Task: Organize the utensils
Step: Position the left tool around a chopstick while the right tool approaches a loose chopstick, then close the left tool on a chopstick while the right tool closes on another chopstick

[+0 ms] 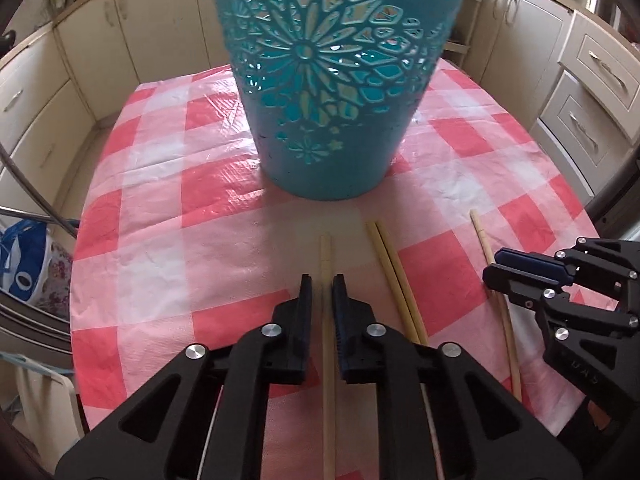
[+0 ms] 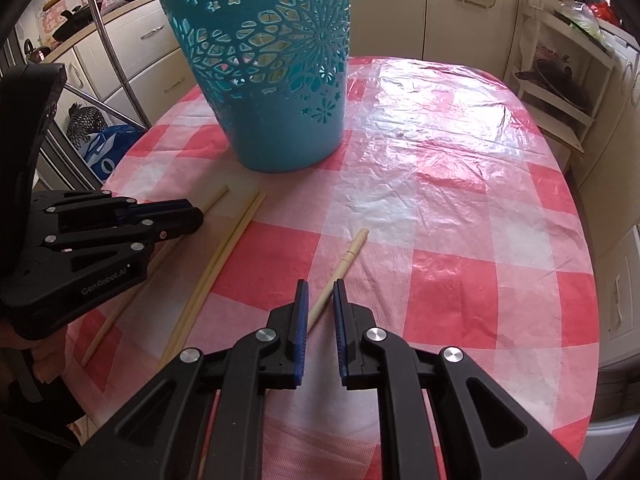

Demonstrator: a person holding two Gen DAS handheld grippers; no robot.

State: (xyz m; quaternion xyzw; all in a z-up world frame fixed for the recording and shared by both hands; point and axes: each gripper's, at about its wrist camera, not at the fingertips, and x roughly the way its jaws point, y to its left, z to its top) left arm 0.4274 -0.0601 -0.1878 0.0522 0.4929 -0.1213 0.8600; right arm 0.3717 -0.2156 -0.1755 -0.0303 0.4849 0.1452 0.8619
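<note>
Evidently both black grippers, left (image 1: pixel 322 280) and right (image 2: pixel 321 286), were each clamped on a pale wooden chopstick (image 1: pixel 327 344) (image 2: pixel 340 270); lifting level would suit the tall teal cut-out plastic basket (image 1: pixel 324 80) beyond.

Both grippers tilt steeply downward, side by side. The left gripper (image 1: pixel 322 280) has its jaws drawn nearly together — only a narrow slot shows between the pads. The right gripper (image 2: pixel 321 285) is likewise nearly closed — tips slightly apart.

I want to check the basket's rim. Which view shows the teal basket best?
The right wrist view: the teal basket shows from rim to base. In the left wrist view the teal basket is cropped at the top, hiding its rim.
</note>
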